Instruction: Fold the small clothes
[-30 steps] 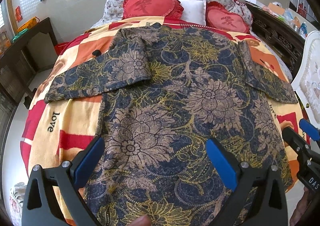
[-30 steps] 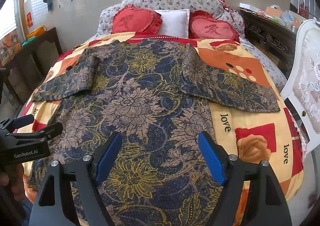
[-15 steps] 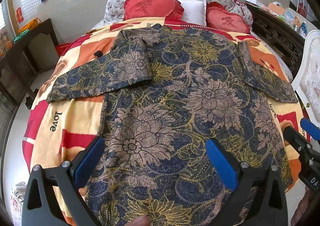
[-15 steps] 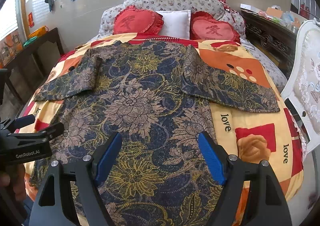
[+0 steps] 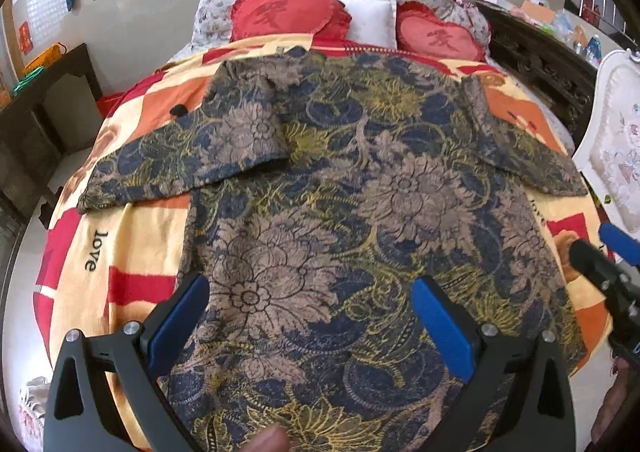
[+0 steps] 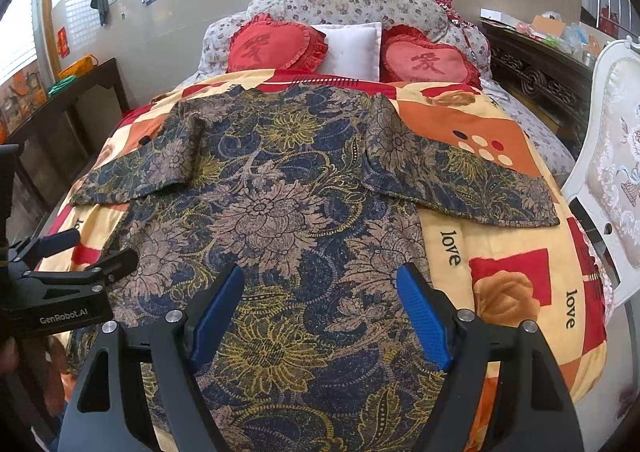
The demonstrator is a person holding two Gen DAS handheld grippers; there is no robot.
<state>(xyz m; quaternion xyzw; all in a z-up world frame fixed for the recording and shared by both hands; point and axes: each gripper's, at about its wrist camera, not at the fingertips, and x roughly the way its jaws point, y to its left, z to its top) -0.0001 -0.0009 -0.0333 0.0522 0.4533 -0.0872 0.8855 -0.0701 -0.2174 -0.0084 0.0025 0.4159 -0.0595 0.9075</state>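
A dark blue, tan and yellow floral shirt (image 5: 344, 212) lies spread flat on the bed, both sleeves out to the sides; it also shows in the right wrist view (image 6: 280, 220). My left gripper (image 5: 310, 316) is open and empty, held above the shirt's lower left part. My right gripper (image 6: 320, 312) is open and empty above the lower right part. Each gripper shows at the edge of the other's view: the right one (image 5: 612, 260), the left one (image 6: 80, 256).
The shirt rests on an orange, red and yellow blanket (image 6: 504, 284). Two red heart cushions (image 6: 276, 46) and a white pillow (image 6: 352, 48) lie at the headboard. A dark wooden cabinet (image 6: 52, 124) stands left, a white chair (image 6: 616, 156) right.
Both grippers have drifted slightly; the shirt sits a little lower in both views. The shirt lies as before and both grippers stay open.
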